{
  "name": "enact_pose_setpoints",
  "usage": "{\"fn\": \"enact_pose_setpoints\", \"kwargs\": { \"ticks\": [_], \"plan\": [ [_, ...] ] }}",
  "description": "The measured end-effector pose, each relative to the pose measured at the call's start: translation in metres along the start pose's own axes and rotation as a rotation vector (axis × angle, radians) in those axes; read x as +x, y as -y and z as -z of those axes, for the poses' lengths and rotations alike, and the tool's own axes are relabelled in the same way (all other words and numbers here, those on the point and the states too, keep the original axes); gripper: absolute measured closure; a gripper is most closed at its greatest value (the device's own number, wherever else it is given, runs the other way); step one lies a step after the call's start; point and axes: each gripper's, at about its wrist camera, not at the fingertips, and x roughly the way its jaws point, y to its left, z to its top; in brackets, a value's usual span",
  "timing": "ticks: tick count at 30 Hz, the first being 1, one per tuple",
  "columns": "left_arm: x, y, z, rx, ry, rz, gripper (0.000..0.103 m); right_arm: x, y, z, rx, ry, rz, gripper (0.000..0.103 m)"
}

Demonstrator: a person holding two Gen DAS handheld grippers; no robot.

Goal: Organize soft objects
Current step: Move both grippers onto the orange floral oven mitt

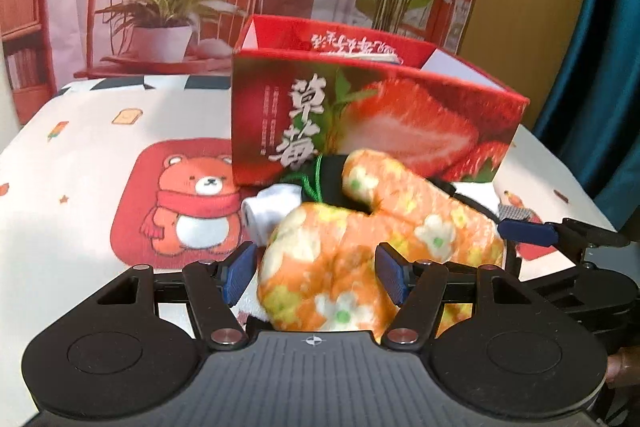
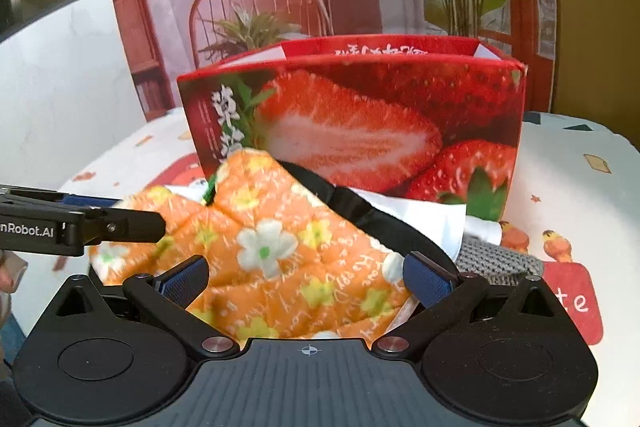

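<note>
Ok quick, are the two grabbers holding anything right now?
Left gripper: jaws open, orange flowery cloth between them, not visibly squeezed.
Right gripper: jaws wide open over the same cloth, holding nothing.

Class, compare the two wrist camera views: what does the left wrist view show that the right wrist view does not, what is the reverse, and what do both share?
Only the left wrist view shows the whole bear print on the tablecloth and a white sock beside the pile.

Only the right wrist view shows the grey knitted item and the bird prints.

Both show the strawberry box and the orange floral cloth, with each claw, left and right, open around it.
</note>
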Motion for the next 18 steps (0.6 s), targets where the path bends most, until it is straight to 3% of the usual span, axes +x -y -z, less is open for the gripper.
{"fn": "enact_pose_setpoints", "kwargs": {
  "ticks": [10, 18],
  "plan": [
    [0.007, -0.004, 0.011, -0.02, -0.003, 0.024, 0.033, 0.013, 0.001, 0.011, -0.037, -0.009, 0.041, 0.0],
    [0.009, -0.004, 0.013, -0.029, -0.008, 0.041, 0.033, 0.018, 0.013, 0.012, 0.021, -0.054, 0.047, 0.0]
  ]
}}
